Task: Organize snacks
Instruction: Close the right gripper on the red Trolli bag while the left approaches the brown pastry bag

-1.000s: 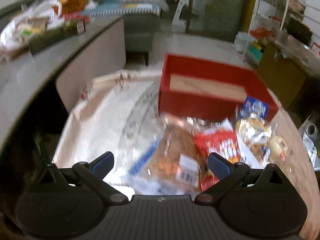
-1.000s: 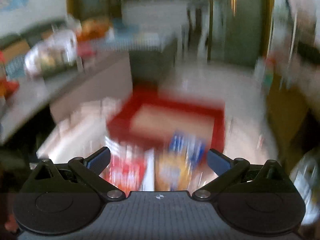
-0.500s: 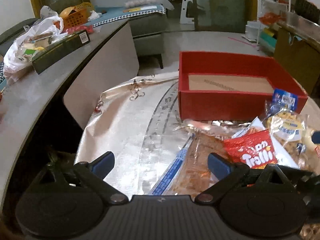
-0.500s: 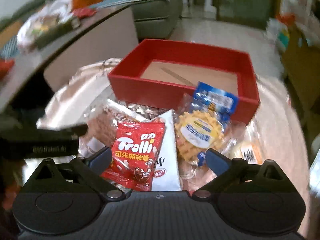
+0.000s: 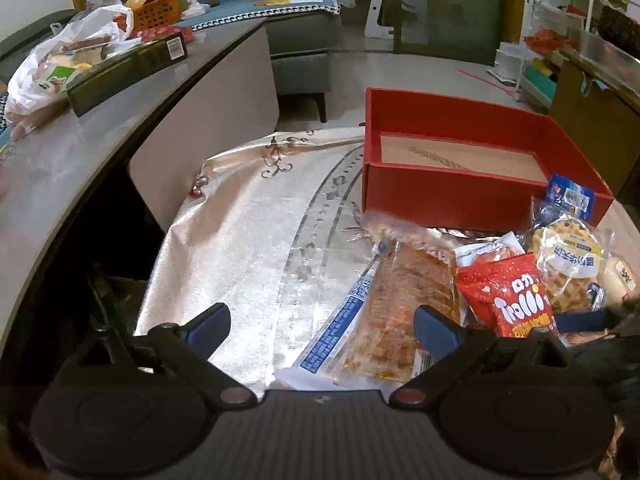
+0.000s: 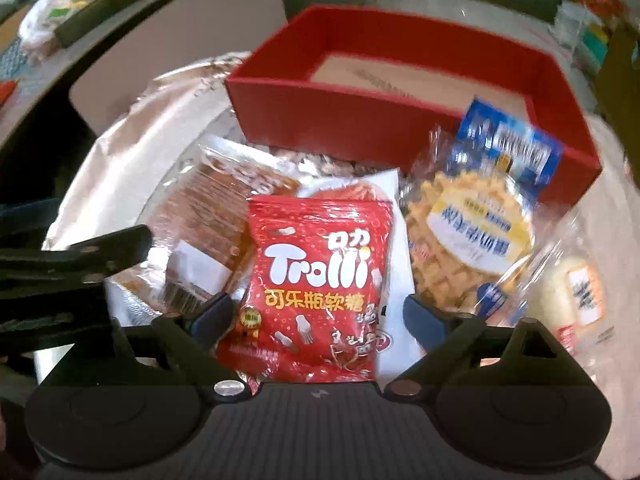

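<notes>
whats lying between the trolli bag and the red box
A white packet under the Trolli bag, then crinkled silver wrapper before the red box; right wrist view.

Our left wrist cam sits back, looking across at the red box [image 5: 472,168]; right one's closer over the Trolli bag [image 6: 316,280]. Both share those.

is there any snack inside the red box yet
No, the left wrist view shows the red box with only its bare cardboard floor, while the Trolli bag and the other packets lie on the cloth in front of it.
</notes>
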### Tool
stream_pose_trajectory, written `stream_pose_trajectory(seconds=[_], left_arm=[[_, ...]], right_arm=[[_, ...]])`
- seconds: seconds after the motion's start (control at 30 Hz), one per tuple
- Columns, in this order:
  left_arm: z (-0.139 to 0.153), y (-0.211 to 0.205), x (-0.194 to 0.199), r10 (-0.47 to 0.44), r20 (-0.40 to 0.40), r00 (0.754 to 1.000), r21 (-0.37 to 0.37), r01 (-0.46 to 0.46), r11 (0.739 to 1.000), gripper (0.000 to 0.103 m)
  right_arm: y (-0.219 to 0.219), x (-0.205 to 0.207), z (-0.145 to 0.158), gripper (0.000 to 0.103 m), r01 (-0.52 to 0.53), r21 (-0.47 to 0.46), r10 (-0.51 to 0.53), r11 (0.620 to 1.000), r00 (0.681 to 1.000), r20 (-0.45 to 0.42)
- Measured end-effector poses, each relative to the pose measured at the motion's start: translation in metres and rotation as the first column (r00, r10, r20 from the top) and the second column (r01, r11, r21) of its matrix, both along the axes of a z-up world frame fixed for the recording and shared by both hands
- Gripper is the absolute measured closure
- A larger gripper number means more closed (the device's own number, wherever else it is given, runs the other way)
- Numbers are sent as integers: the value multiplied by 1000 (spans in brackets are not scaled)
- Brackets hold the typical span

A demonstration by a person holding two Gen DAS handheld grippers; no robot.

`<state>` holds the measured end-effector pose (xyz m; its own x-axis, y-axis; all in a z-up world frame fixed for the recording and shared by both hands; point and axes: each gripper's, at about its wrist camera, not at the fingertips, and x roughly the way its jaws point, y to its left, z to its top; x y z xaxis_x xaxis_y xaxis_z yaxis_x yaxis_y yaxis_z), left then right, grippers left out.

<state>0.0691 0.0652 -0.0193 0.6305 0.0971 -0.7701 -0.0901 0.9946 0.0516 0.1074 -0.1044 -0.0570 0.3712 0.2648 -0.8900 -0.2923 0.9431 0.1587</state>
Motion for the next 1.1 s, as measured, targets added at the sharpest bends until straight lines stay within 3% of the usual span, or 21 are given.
stream_pose_trajectory(seconds=[0.07, 0.17, 0.27, 0.53, 0.7, 0.77, 0.83, 0.9, 1.0, 1.1], left_arm=[[0, 2, -1, 2, 1, 1000, -12, -2, 1000, 10], [2, 4, 0, 3, 3, 1000, -14, -3, 1000, 10], [5, 3, -1, -10, 16, 1000, -21, 10, 1000, 10], [7, -10, 2, -58, 16, 998, -45, 59, 997, 10], [-8, -36, 14, -113, -21, 993, 18, 113, 993, 9], [-17, -44, 20, -108, -42, 993, 75, 110, 991, 9], [-27, -44, 25, -95, -77, 992, 87, 102, 991, 9], [-32, -38, 28, -82, -93, 992, 39, 85, 996, 12], [-30, -28, 29, -66, -99, 993, -48, 62, 997, 25], [-30, -26, 28, -73, -90, 993, -63, 68, 996, 30]], right_arm=[[-8, 6, -14, 0, 47, 51, -42, 998, 994, -96], [-16, 3, -14, 3, 56, 90, -47, 994, 994, -97], [-28, -1, -3, 29, 47, 111, -39, 993, 997, -72], [-51, -30, 25, 29, -37, 25, 36, 999, 999, 37], [-61, -36, 15, 28, -39, -29, 39, 999, 999, 24], [-58, -36, 11, 28, -52, -56, 54, 997, 998, 32], [-57, -34, 7, 26, -48, -62, 50, 997, 998, 39], [-63, -33, 6, 13, -23, -32, 24, 999, 999, 38], [-64, -25, -4, 0, 13, 38, -13, 999, 1000, -6], [-63, -19, -17, 0, 49, 33, -46, 998, 997, -62]])
